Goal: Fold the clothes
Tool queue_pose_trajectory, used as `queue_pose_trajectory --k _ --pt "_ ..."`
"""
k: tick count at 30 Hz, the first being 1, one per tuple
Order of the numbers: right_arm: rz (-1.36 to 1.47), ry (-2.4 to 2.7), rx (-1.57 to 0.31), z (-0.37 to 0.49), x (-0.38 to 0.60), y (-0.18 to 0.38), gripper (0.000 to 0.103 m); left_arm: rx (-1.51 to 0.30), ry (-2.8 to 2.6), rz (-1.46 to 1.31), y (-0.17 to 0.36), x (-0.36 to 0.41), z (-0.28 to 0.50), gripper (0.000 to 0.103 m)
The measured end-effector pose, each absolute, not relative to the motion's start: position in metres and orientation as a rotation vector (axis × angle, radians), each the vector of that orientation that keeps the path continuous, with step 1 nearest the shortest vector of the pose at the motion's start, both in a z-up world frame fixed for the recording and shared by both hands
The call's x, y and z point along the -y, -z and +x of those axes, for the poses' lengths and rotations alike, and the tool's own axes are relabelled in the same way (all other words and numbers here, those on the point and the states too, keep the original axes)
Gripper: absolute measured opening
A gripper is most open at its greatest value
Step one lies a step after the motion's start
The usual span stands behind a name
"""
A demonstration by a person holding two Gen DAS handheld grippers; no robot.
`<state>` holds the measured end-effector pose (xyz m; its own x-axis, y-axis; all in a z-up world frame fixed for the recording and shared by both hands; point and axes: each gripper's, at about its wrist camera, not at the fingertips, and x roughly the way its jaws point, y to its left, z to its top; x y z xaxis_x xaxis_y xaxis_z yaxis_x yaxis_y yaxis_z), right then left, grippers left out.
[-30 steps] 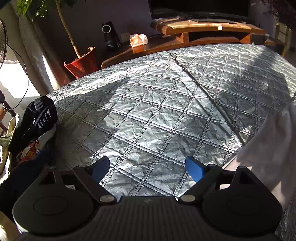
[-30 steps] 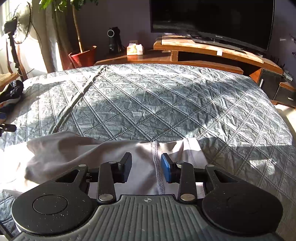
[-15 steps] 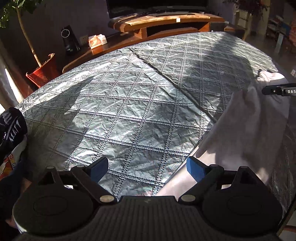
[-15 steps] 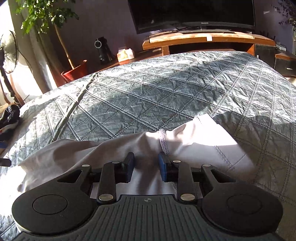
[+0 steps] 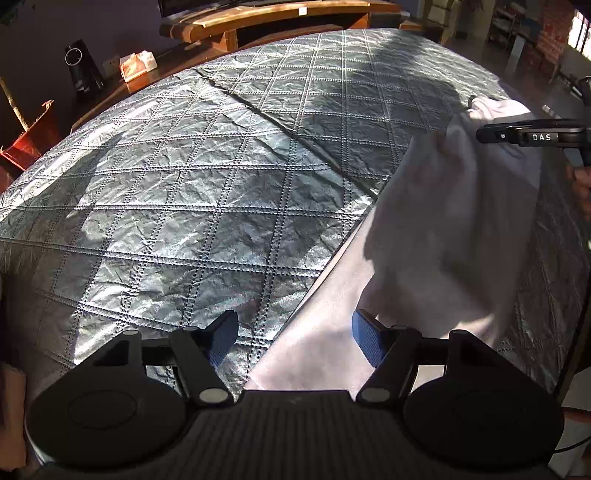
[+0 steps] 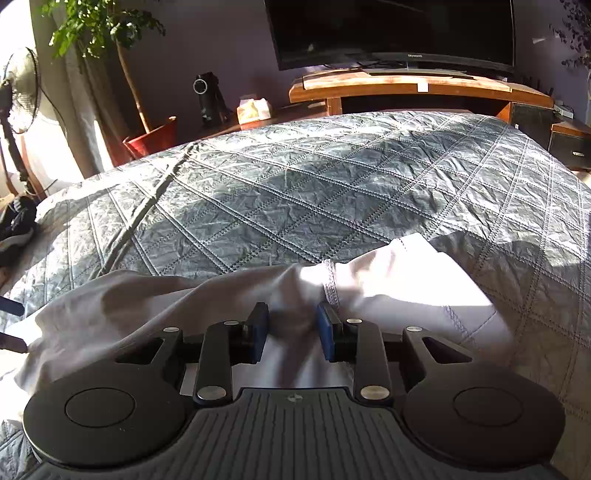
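A pale grey garment (image 5: 443,236) lies stretched along the near edge of the quilted grey bedspread (image 5: 221,177). In the right wrist view the garment (image 6: 155,306) has a stitched hem band near its right end. My left gripper (image 5: 291,338) is open, its blue pads wide apart, with the garment's edge lying between them. My right gripper (image 6: 291,330) has its pads close together with a bunch of the garment's fabric pinched between them. The right gripper also shows at the right edge of the left wrist view (image 5: 532,136), over the garment's far end.
Beyond the bed stand a wooden TV stand (image 6: 406,88) with a TV (image 6: 388,33), a tissue box (image 6: 255,109), a black speaker (image 6: 208,98), a potted plant (image 6: 151,138) and a fan (image 6: 18,99). Dark clothes (image 6: 16,225) lie at the bed's left edge.
My left gripper has swung right, bringing the garment between its pads, which stand a little closer. My right gripper has turned left with the garment.
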<state>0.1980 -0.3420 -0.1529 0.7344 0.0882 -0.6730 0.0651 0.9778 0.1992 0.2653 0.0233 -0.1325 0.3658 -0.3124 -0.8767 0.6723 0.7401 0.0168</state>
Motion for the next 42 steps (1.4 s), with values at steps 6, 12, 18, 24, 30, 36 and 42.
queue_pose_trajectory --k 6,12,18,24,30,36,42 --pt "0.210 -0.012 -0.746 0.198 0.342 0.153 0.035 -1.019 0.666 0.336 0.132 -0.026 0.267 0.034" --pt "0.197 -0.011 -0.744 0.197 0.340 0.154 0.034 -1.044 0.627 0.208 0.132 -0.041 0.270 0.008" --pt "0.225 0.012 -0.746 0.197 0.347 0.156 0.018 -1.090 0.535 0.022 0.134 -0.066 0.278 0.007" --pt "0.207 0.026 -0.746 0.197 0.346 0.156 0.010 -1.109 0.362 -0.033 0.132 -0.094 0.287 0.004" --pt "0.180 0.031 -0.733 0.197 0.342 0.150 0.013 -0.905 0.394 0.051 0.096 -0.063 0.280 0.009" --pt "0.075 -0.003 -0.686 0.198 0.324 0.139 0.024 -0.878 0.563 0.187 0.101 0.012 0.260 0.023" --pt "-0.069 -0.098 -0.673 0.217 0.284 0.130 0.023 -0.966 0.561 0.274 0.130 0.041 0.249 0.023"
